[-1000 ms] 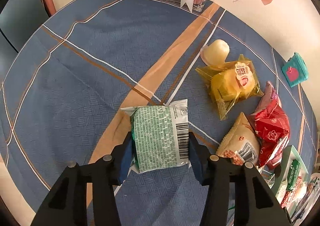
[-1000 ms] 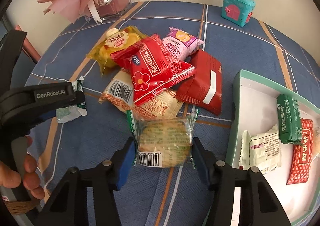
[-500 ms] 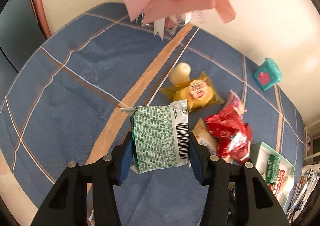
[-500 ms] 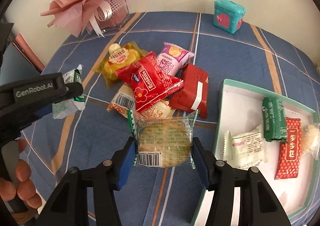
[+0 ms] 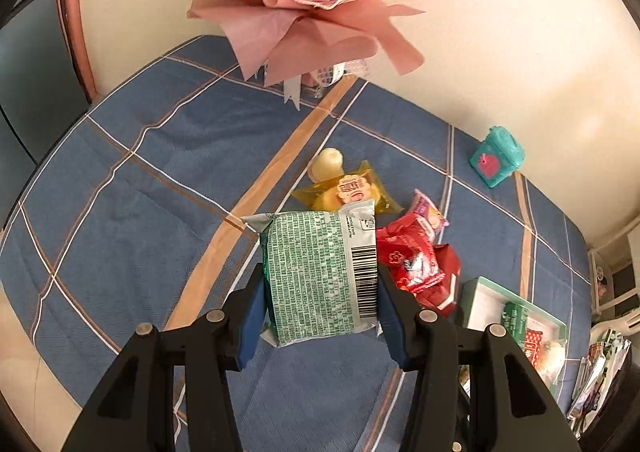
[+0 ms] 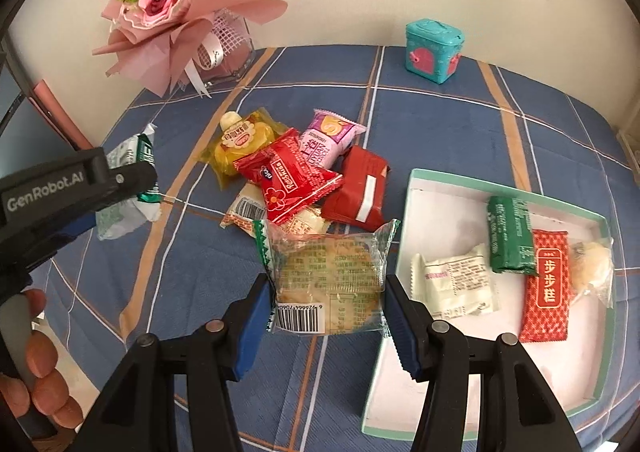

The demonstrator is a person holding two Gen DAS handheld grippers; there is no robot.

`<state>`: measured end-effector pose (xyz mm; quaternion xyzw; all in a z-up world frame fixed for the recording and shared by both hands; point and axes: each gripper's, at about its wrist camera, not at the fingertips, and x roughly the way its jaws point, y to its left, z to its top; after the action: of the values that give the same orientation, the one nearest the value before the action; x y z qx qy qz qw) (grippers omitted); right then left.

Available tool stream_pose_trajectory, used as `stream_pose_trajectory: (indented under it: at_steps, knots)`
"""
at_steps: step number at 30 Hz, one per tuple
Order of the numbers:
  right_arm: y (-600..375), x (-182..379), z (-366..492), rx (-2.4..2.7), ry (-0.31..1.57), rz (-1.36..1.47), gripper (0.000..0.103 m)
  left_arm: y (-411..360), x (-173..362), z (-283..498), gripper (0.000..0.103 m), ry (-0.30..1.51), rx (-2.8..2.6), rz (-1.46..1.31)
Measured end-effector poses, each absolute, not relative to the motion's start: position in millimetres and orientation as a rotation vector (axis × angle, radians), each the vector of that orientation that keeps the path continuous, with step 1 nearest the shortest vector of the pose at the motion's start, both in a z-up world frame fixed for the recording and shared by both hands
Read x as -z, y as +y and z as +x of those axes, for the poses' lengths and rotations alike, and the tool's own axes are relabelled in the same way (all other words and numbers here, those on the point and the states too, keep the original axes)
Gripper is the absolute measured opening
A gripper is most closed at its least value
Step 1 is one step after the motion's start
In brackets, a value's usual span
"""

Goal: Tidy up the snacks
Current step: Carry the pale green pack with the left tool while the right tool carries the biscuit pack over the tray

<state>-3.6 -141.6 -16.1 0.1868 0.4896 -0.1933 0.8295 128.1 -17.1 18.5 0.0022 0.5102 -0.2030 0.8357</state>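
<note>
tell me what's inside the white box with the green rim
In the box: a white packet, a green packet, a red packet and a clear-wrapped snack at the far edge. The right jaws cover part of its near floor.

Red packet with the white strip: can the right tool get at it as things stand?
Probably not yet: the right tool is shut on a clear cookie packet. The red packet with the white strip lies uncovered on top.

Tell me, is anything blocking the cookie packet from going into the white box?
Nothing visible. The right gripper holds the cookie packet just left of the white box, and bare floor lies near that edge.
</note>
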Motion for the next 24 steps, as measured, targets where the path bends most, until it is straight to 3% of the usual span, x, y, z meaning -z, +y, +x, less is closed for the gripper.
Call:
stream_pose_trajectory:
  at_steps: [24]
  knots:
    - [-222.9, 10.1, -73.6, 0.547, 1.048, 0.484, 0.059, -93.1, -32.9, 61.4, 0.053, 1.069, 0.567, 0.108]
